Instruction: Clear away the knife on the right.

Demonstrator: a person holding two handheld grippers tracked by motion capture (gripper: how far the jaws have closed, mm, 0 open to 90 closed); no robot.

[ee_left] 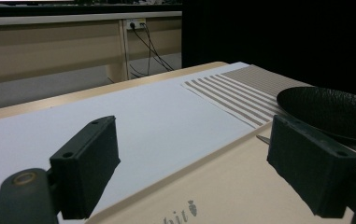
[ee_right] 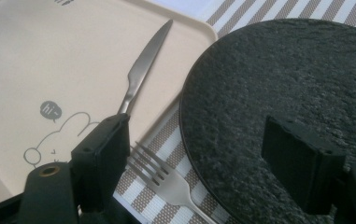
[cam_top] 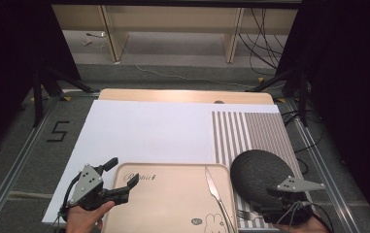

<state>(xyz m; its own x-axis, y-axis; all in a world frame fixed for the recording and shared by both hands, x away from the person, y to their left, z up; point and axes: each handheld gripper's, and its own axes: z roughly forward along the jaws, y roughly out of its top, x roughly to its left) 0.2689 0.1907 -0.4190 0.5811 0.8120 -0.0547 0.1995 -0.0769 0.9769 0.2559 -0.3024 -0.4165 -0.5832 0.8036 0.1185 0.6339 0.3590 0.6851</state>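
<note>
Your right tongs (ee_right: 199, 154), at the lower right of the high view, gape wide with nothing clamped, one jaw over the silver metal fork (ee_right: 166, 179) on the striped placemat (ee_right: 161, 140), the other over the round black stone-textured plate (ee_right: 283, 84). The fork lies just beside the plate's edge, between it and the beige plastic tray (cam_top: 173, 204) carrying the silver table knife (cam_top: 213, 187). Your left tongs (cam_top: 119, 177), at the lower left, stand released over the tray's corner.
</note>
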